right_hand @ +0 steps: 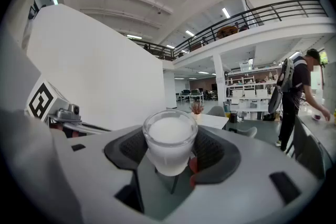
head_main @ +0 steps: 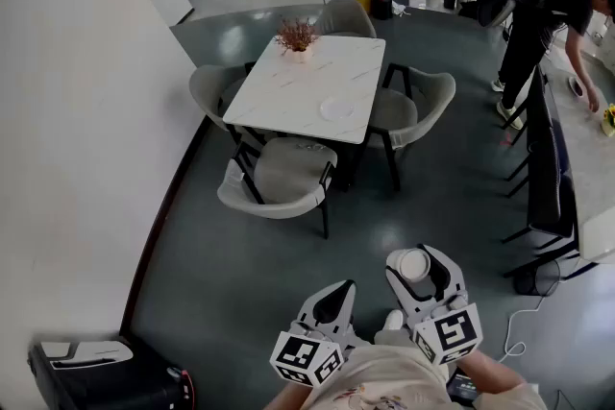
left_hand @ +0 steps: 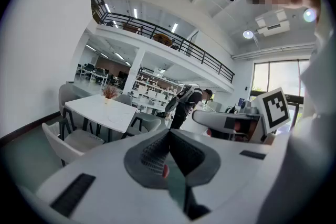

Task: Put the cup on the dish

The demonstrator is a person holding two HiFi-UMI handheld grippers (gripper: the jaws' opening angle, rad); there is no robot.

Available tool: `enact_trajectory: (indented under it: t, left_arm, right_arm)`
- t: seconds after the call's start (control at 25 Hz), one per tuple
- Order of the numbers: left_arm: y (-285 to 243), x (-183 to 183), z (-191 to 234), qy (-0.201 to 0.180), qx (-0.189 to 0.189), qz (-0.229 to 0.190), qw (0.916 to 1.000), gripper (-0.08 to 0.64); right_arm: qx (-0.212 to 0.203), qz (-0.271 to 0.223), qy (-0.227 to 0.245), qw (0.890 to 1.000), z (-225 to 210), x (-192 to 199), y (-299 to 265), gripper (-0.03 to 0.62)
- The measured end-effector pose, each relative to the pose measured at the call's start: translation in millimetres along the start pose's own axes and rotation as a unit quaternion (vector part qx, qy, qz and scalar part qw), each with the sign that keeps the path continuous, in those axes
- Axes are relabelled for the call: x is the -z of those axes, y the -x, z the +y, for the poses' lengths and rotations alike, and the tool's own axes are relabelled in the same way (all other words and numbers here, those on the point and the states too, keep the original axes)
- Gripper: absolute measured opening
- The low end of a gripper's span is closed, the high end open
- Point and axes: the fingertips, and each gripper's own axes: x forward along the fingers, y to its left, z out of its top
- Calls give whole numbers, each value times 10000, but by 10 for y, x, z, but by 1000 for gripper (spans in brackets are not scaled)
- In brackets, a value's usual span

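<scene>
Right gripper (right_hand: pixel 172 150): jaws spread wide and clamped on the cup (right_hand: pixel 169 140), one ribbed pad against each side of its lower body. The cup stands upright between the jaws, its rim above the pads. It is white and frosted-looking, and whether it holds anything cannot be told.

Left gripper (left_hand: pixel 169 136): jaws pressed together with nothing between them. It is carried just beside the right gripper, both low in the head view and close to the person's body.

Dish (head_main: pixel 337 108): a small white plate lying flat on the white counter (head_main: pixel 288 91), near the counter's nearer right edge. The counter stands well ahead across the grey floor (head_main: pixel 240 274), so the cup and the dish are well apart.

Pot (head_main: pixel 298 54): a small pale pot at the far edge of the counter, holding a reddish-brown plant (head_main: pixel 296 35). It is well apart from the dish.

Chairs (head_main: pixel 281 178): grey chairs placed around the counter, one on each side.

Person (head_main: pixel 543 0): stands at the right edge of the head view, bent forward with one arm reaching down.
</scene>
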Motion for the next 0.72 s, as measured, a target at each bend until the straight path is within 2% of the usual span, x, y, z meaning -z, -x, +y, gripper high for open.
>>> enact_trajectory:
  t: [0.24, 0.72]
  left_arm:
    - [-30, -20, -44, 83, 34, -41, 10000, 5]
    - [-189, -13, -367, -35, 223, -44, 9997, 5]
  right_arm:
    - [10, -61, -274, 9996, -52, -3, 52, 267]
    - [167, -31, -216, 9996, -317, 83, 350, 267]
